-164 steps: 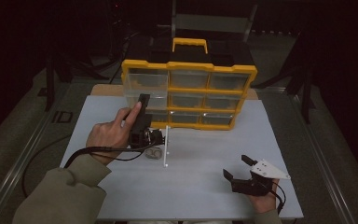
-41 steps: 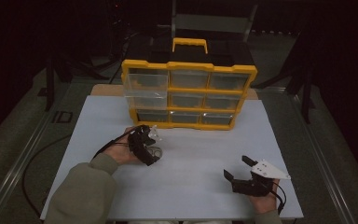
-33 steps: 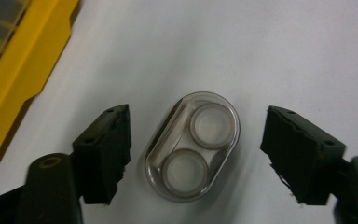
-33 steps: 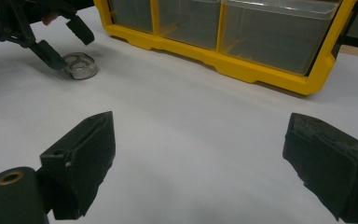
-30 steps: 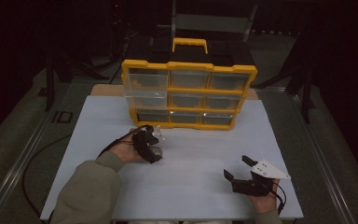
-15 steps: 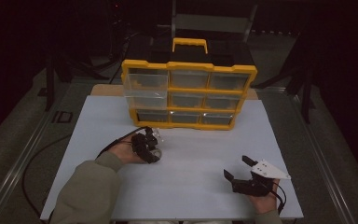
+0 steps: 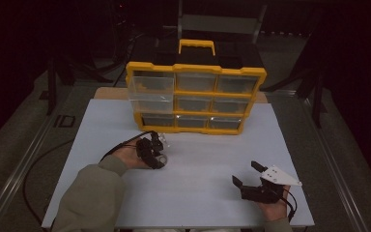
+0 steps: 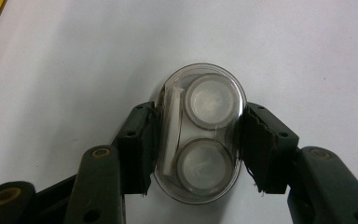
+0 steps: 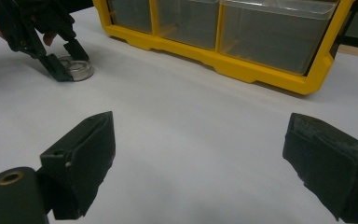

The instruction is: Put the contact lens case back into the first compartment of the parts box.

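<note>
Clear plastic, oval and lidded, the small case (image 8: 199, 133) lies flat on the white desk (image 7: 198, 188) with two round discs and a white strip visible inside it. The left claw (image 8: 198, 144) has just been closing on it, and both black pads (image 8: 140, 144) now press against the case's long sides. In the high view this claw (image 7: 155, 153) sits left of centre, just in front of the yellow drawer organiser (image 7: 195, 96), which stands at the far edge of the desk. Well apart to the right, near the front edge, the right claw (image 7: 244, 175) rests with its jaws wide apart and nothing between them
</note>
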Demonstrator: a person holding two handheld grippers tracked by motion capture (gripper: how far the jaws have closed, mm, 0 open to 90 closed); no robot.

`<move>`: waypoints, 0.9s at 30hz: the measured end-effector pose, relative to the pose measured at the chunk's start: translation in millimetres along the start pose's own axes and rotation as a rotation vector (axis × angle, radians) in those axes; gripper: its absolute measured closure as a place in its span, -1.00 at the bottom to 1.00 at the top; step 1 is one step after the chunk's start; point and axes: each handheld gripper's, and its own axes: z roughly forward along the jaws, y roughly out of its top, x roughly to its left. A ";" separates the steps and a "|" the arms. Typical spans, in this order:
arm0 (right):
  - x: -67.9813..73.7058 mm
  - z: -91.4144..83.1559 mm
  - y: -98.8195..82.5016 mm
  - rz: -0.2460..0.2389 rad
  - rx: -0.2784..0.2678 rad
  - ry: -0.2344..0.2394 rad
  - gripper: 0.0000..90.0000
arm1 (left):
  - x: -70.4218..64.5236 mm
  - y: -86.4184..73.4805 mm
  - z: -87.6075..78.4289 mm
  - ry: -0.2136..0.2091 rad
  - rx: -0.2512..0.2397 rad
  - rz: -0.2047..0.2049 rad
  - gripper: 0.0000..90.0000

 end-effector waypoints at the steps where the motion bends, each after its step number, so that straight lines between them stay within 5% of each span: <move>1: 0.0 0.0 0.0 0.000 0.000 0.000 -0.79 | 0.0 -0.2 -0.3 0.001 0.000 0.002 0.10; 11: -0.2 0.2 -0.1 -0.001 0.002 0.000 -0.79 | 1.2 -4.2 -4.8 0.000 0.014 0.008 0.11; 27: -0.1 0.7 -0.2 0.000 0.005 0.001 -0.79 | -4.8 -4.0 -19.7 0.016 -0.033 0.025 0.11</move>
